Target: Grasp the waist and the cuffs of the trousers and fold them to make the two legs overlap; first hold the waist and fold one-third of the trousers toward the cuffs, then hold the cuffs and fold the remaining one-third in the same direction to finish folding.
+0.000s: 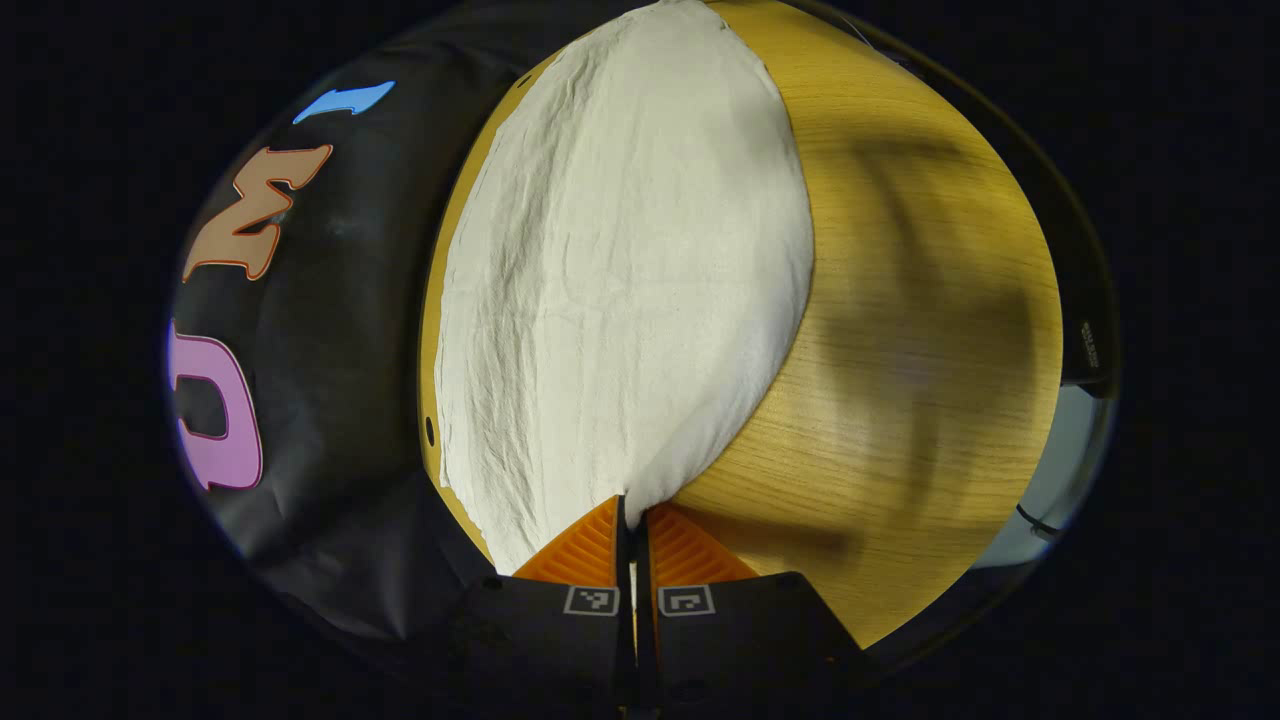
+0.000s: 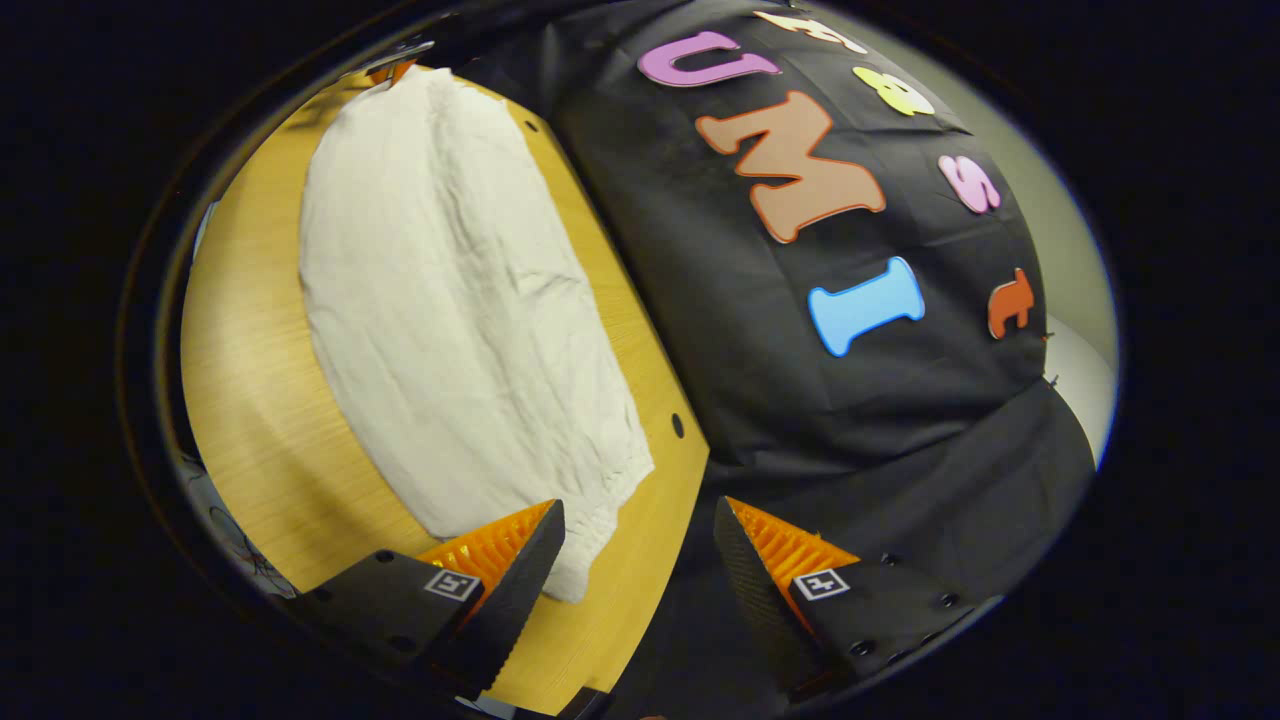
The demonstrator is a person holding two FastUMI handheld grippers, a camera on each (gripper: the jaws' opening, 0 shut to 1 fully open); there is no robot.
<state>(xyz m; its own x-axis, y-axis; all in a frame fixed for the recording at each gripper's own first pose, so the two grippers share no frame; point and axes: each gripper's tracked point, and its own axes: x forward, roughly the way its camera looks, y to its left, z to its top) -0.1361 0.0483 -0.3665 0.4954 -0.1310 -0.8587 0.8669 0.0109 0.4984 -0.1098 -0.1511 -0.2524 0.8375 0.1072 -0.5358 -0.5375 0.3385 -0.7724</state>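
Cream trousers (image 1: 620, 280) lie flat and lengthwise on a wooden table (image 1: 900, 300), stretching away from me in the left gripper view. My left gripper (image 1: 632, 512) is shut, and the near end of the cloth runs into its closed tips. In the right gripper view the trousers (image 2: 450, 300) run from the far left down to a gathered near end. My right gripper (image 2: 638, 520) stands open at that end, whose corner lies just inside the left finger (image 2: 520, 545). A small orange part of the other gripper (image 2: 398, 66) shows at the trousers' far end.
The table's far edge (image 2: 640, 330) runs along the black cloth wall (image 2: 850, 400), close to the trousers' long side. Small holes (image 2: 677, 425) dot the wood near that edge. Bare wood (image 2: 250, 380) lies on the trousers' other side, with a broad shadow (image 1: 900, 330) across it.
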